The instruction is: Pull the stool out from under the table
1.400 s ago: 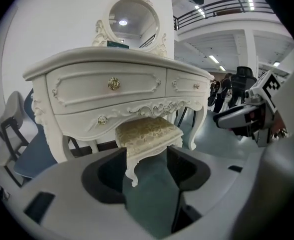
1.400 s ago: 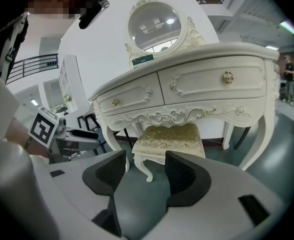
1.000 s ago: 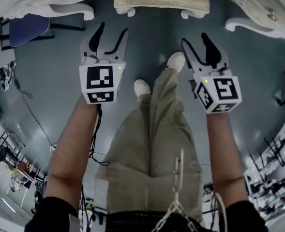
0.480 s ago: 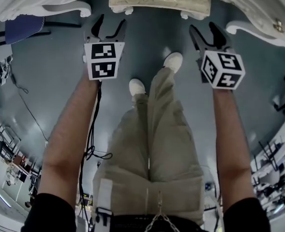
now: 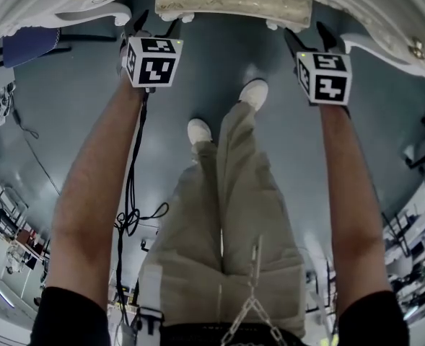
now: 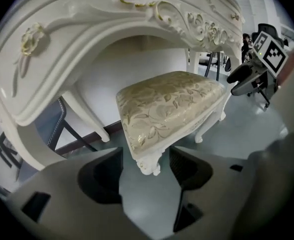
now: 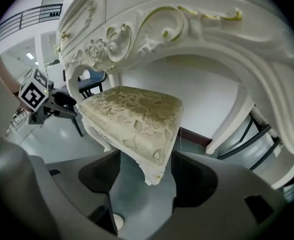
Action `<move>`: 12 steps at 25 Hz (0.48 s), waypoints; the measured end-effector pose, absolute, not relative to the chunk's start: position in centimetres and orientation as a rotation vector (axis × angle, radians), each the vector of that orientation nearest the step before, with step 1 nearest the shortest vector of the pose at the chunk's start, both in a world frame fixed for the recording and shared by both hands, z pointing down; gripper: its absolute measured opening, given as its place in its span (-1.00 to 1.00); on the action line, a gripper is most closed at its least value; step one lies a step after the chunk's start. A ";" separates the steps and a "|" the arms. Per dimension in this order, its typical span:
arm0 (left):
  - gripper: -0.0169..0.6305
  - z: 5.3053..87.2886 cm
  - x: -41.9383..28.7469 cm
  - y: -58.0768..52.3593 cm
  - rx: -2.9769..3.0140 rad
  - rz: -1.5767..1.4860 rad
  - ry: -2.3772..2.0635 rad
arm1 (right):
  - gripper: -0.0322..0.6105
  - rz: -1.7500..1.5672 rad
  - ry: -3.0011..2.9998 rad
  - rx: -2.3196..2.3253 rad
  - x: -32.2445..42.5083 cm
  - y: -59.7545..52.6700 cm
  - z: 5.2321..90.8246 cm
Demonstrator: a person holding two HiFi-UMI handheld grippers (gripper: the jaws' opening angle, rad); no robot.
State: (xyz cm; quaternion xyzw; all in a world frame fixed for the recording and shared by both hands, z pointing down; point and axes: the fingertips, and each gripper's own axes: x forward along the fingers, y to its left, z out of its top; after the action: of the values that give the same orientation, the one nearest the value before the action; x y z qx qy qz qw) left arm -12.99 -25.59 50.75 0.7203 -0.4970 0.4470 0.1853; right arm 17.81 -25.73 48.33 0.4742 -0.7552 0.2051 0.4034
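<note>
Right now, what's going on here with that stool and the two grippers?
A person holds a gripper in each hand, reaching toward the cushioned stool under the ornate white table. The left gripper and right gripper are each lined up on a front corner of the seat, jaws opening, pads not touching it. The stool has not been pulled out yet.

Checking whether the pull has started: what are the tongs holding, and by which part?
Nothing yet. The left tongs and right tongs are both opening; a front corner leg of the stool shows in each gap, untouched.
</note>
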 end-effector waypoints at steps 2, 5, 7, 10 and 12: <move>-0.10 51.1 -12.7 -26.5 2.032 1.295 -1.388 | 0.01 0.508 -1.889 1.175 17.6 -26.4 48.7; -0.10 51.5 -12.4 -27.5 2.037 1.329 -1.360 | 0.02 0.501 -1.874 1.137 17.0 -27.2 49.4; -0.10 51.8 -12.2 -27.9 2.051 1.353 -1.341 | 0.02 0.497 -1.872 1.121 16.5 -27.5 49.7; -0.10 51.8 -12.3 -28.2 2.072 1.359 -1.340 | 0.02 0.494 -1.867 1.113 15.9 -28.0 50.0; -0.09 51.8 -12.5 -28.1 2.073 1.347 -1.345 | 0.02 0.498 -1.864 1.114 15.8 -28.1 50.1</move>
State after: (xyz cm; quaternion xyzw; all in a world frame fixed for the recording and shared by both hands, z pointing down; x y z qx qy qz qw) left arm -12.48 -28.10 51.83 0.7267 -0.4714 0.4724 0.1630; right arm 15.84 -28.12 50.10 0.4486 -0.7509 0.2005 0.4413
